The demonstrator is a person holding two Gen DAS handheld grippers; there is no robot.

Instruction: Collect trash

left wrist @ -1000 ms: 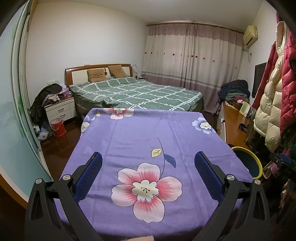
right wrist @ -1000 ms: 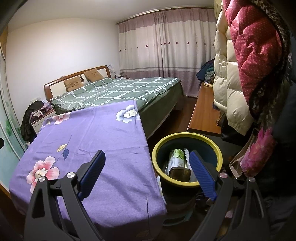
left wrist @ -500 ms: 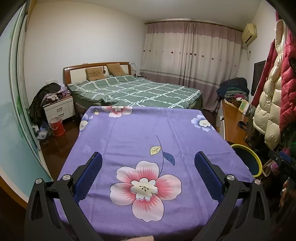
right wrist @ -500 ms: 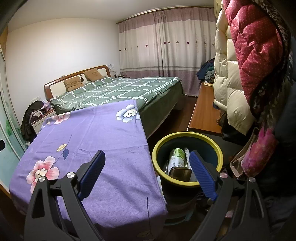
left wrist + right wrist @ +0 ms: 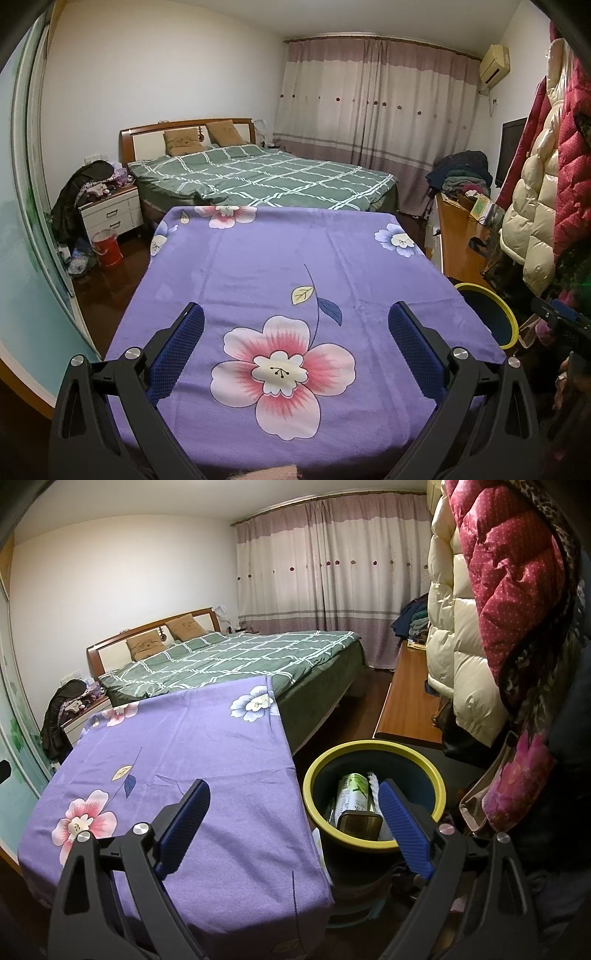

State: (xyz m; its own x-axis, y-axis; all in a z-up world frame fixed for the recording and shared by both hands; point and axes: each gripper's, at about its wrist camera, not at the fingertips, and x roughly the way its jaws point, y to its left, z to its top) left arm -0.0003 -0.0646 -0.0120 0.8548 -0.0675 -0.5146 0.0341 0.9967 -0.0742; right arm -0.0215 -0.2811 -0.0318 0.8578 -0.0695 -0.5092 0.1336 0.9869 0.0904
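A dark blue bin with a yellow rim [image 5: 373, 755] stands beside the right edge of a table under a purple flowered cloth [image 5: 192, 746]. In the bin lie a green-and-white can [image 5: 352, 794], a brown box [image 5: 360, 825] and some white trash. My right gripper [image 5: 293, 825] is open and empty, near the bin's left rim and the table's corner. My left gripper [image 5: 295, 350] is open and empty above the purple cloth [image 5: 280, 266]. The bin's rim [image 5: 504, 315] shows at the right of the left wrist view.
A bed with a green checked cover [image 5: 258, 177] stands behind the table. A wooden desk [image 5: 406, 701] and hanging padded coats [image 5: 498, 609] are on the right. A nightstand [image 5: 110, 214] and a red bucket [image 5: 107, 247] are on the left.
The left view has shifted slightly, the table and room sitting a bit lower and left in frame. The right gripper has barely moved. Both stay open and empty.
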